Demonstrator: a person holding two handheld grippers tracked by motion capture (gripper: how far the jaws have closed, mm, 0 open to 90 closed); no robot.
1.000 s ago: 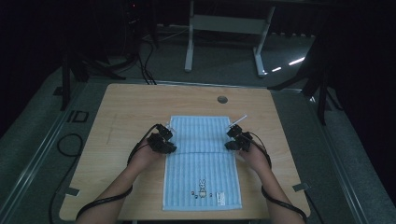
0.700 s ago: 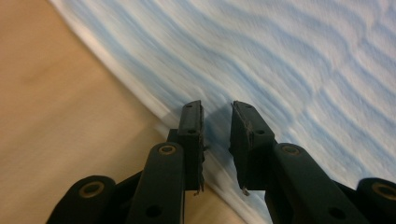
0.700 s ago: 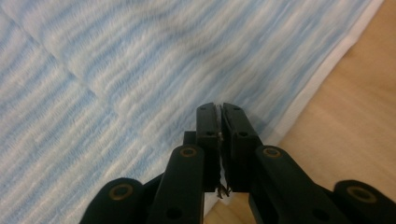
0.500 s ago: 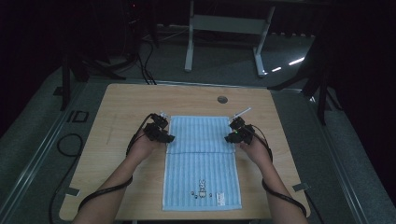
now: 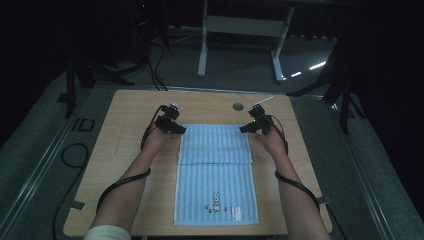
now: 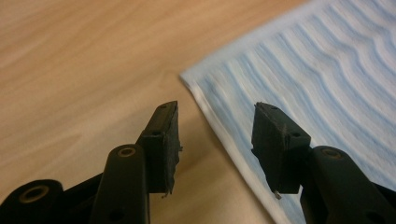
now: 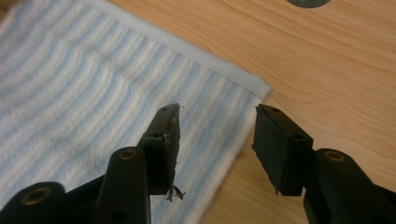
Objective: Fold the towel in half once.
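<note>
Straddling the far corners of the towel [image 5: 215, 150] on the worktop [image 5: 125, 115], the left tongs [image 5: 178, 130] and right tongs [image 5: 244, 129] stood spread, apparently positioned to pinch both corners together.

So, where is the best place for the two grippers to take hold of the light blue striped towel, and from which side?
Probably at the two far corners of the light blue striped towel, one each. It lies flat on the wooden table, so only hems give purchase. The open left gripper straddles the left side hem; the open right gripper straddles the right one. Come from the outer sides, low, one jaw sliding under.
</note>
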